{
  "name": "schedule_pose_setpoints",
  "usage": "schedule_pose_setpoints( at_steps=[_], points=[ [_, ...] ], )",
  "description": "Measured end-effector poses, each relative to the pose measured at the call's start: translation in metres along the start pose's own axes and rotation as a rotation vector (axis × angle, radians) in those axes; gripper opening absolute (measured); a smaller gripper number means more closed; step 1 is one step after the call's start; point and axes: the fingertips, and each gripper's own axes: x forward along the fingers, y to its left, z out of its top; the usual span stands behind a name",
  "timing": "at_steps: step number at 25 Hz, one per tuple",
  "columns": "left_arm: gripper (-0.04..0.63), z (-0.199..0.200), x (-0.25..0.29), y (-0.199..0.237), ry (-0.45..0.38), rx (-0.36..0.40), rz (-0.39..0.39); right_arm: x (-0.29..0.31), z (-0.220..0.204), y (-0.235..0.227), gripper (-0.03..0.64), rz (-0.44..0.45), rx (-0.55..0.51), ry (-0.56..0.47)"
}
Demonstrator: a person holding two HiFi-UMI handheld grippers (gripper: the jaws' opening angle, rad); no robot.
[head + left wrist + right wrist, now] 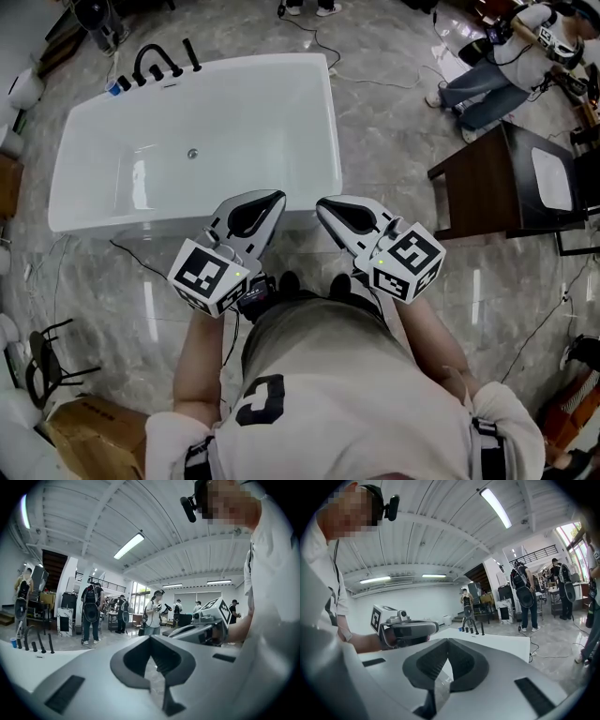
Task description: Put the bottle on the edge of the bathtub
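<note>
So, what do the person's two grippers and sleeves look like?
The left gripper and right gripper are pale grey shells with dark grey ribbed pads. Each carries a white cube with black square markers. The person wears a beige shirt with short sleeves and a dark print.

The person wears a beige T-shirt [347, 375] with a dark curved mark [258, 398] on its front. It has pale short sleeves [506, 412], and black straps [487, 450] sit at the shoulders. The shoes [286, 281] are black. A black camera [188, 508] sits on a head mount. The left gripper [275, 199] and right gripper [324, 206] have pale grey shells. Their dark ribbed pads [431, 660] frame a teardrop-shaped gap. Each carries a white cube [208, 275] with black square markers and a small green light [241, 275].
</note>
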Motion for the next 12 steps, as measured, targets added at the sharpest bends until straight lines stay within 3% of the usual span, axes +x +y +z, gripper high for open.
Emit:
schedule_pose_setpoints(
  at_steps=[12],
  points=[
    [0.055, -0.0017, -0.0034, -0.0052, 0.004, 0.004, 0.04, 0.0049, 0.0066, 0.0098, 0.028, 0.069, -0.02, -0.018]
  ],
)
